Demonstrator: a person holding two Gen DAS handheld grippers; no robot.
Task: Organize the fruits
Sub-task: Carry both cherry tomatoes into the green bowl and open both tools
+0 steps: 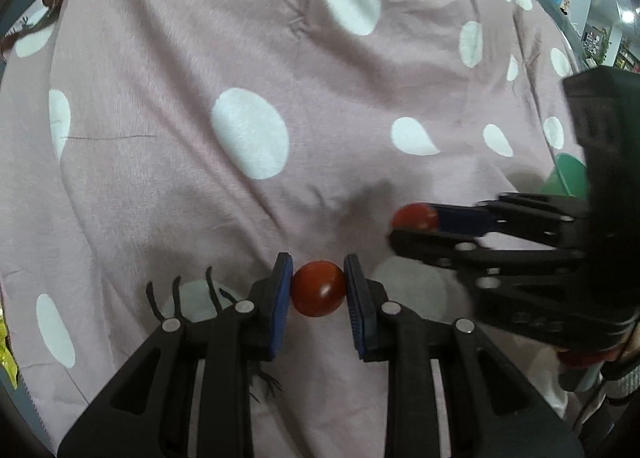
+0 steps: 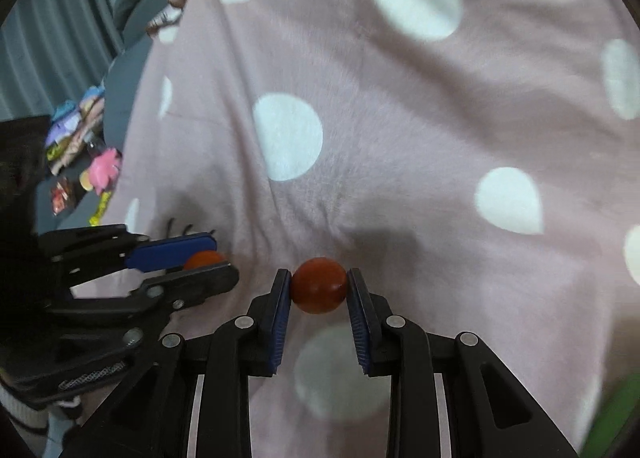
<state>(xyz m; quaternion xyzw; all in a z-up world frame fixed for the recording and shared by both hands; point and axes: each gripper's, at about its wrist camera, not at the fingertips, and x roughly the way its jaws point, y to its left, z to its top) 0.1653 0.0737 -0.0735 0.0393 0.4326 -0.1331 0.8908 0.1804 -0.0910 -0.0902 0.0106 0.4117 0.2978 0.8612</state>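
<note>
**Two tomatoes held, one in each gripper, above the spotted blanket**

A small red tomato (image 1: 318, 288) sits clamped between the blue pads of the left gripper (image 1: 318, 290), pinched at its sides right at the fingertips. A second tomato (image 2: 319, 284) is clamped the same way in the right gripper (image 2: 319, 286). Both fruits are round, with no long axis to speak of, and each is gripped across its middle.

The two grippers are near each other. From the left wrist view the right gripper comes in from the right edge with its tomato at the tip; from the right wrist view the left gripper comes in from the left edge. Neither tomato appears to rest on the cloth; each casts a soft shadow on the blanket ahead of the fingers.

The likely destination is a green bowl (image 1: 568, 175), partly hidden behind the right gripper near the right edge of the blanket. By that view the right hand is the nearer one, so it would probably deliver first.

Underneath is a pink blanket (image 1: 200, 57) with large white dots, soft and wrinkled. Beyond its left edge, in the right wrist view, lies a heap of colourful small items (image 2: 80, 145) on a grey surface.
</note>
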